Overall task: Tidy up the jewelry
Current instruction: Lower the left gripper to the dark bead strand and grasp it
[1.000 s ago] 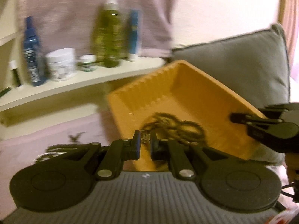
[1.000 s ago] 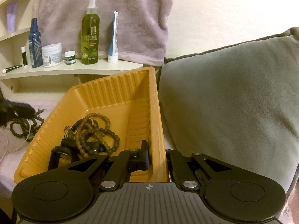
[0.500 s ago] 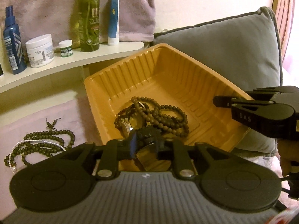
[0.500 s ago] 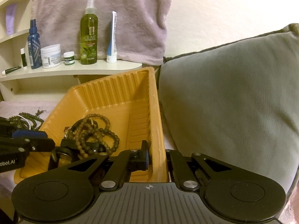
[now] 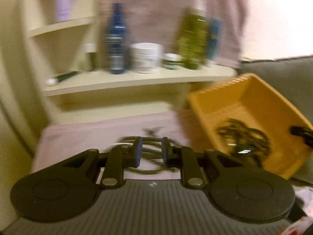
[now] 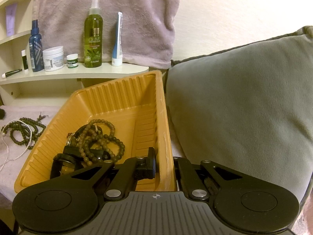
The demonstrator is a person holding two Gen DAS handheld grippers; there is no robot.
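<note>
Left gripper point(image 5: 149, 153): jaws part open with a clear gap between the blue pads; nothing was held. View badly blurred.
Right gripper point(image 6: 164, 165): closed across the near right wall of the tray point(image 6: 117, 90), one finger inside, the other outside against the cushion point(image 6: 244, 101).
Tray contents: brown bead bracelets point(image 6: 101, 135) tangled with a dark watch point(image 6: 66, 156), lower left of the tray in the right wrist view.
Loose jewelry: dark bead necklace point(image 6: 21, 131) with a thin pearl chain point(image 6: 7, 146) across it, lying on the pink cloth point(image 6: 11, 168) at the far left edge of the right wrist view, outside the tray.
Key relation: in the left wrist view the necklace point(image 5: 150, 154) showed as dark loops directly ahead of the left gripper, partly framed by its gap, lower centre of frame; the tray point(image 5: 250, 105) sat to the right of it.
Long axis: the loops looked to run mostly left-right across the gap; blur prevented certainty.
Nearer gripper: left, clearly; the right one was occupied with the tray and well apart from the necklace.
Judged next step: left gripper lowers onto the strands and pinches.
Risk: thin chain may slip or drag along.
</note>
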